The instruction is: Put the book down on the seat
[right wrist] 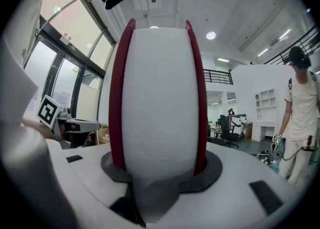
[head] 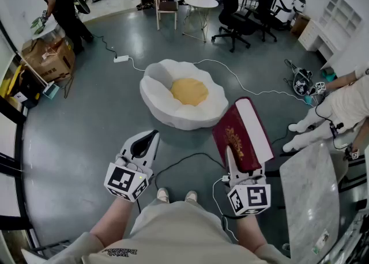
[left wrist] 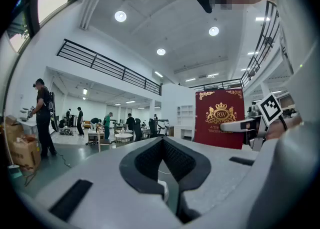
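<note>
A thick dark red book (head: 239, 133) with gold cover print stands upright in my right gripper (head: 236, 156), whose jaws are shut on its lower end, one on each cover. In the right gripper view the book's white page edge (right wrist: 160, 88) fills the middle between the red covers. The seat (head: 167, 107) is a white egg-shaped floor cushion with a yellow centre (head: 189, 91), on the floor just beyond and left of the book. My left gripper (head: 154, 134) hangs shut and empty, left of the book. From the left gripper view the book's cover (left wrist: 219, 118) shows at the right.
A marble-topped table (head: 314, 199) stands close at the right. A seated person (head: 346, 104) is at the right edge, and cables (head: 242, 84) trail over the floor. Cardboard boxes (head: 49, 58) and a standing person (head: 60, 3) are at the far left. A round table (head: 200, 2) and office chairs (head: 233, 15) stand behind.
</note>
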### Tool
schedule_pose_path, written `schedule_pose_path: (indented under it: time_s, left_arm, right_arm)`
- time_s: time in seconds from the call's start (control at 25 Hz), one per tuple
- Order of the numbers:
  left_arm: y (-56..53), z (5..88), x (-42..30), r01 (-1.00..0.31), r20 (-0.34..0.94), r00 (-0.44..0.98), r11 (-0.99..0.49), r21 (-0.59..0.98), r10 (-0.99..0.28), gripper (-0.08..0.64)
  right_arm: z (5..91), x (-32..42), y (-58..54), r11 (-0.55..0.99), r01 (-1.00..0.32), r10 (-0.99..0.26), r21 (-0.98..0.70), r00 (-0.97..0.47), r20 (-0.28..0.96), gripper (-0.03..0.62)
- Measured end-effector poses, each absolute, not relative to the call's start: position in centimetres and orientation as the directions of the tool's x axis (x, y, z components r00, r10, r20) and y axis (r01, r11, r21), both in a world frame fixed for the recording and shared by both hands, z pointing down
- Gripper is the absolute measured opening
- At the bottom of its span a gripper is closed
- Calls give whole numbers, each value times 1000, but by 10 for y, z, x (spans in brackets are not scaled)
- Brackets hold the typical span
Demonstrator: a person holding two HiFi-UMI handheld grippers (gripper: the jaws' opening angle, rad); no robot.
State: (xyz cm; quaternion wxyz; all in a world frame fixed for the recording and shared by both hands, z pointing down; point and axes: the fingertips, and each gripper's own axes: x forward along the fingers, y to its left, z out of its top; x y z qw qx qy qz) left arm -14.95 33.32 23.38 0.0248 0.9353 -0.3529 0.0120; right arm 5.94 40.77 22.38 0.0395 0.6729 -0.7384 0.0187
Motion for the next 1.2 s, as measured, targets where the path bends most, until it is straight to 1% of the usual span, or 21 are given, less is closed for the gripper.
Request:
schedule_pose_path:
  time_s: [0.48, 0.76, 0.96, 1.2]
  left_arm:
    - [329, 236, -136, -659, 41, 752, -751, 26, -658, 2]
    - [325, 239, -122, -675, 48, 738, -738, 21, -673, 2]
    - [323, 242, -107, -686, 64, 726, -728, -15, -685, 2]
    - [327, 250, -88, -690, 92, 718, -723, -32, -690, 3]
  right_arm:
    - [230, 73, 402, 78, -997, -994, -1, -78, 83, 199]
    - [229, 67, 387, 89, -995, -993, 46, -85, 85, 200]
    - [236, 80, 382, 84, -995, -993, 58, -78, 93, 201]
    - [239, 96, 378, 111, -992, -991, 60, -106, 87, 202]
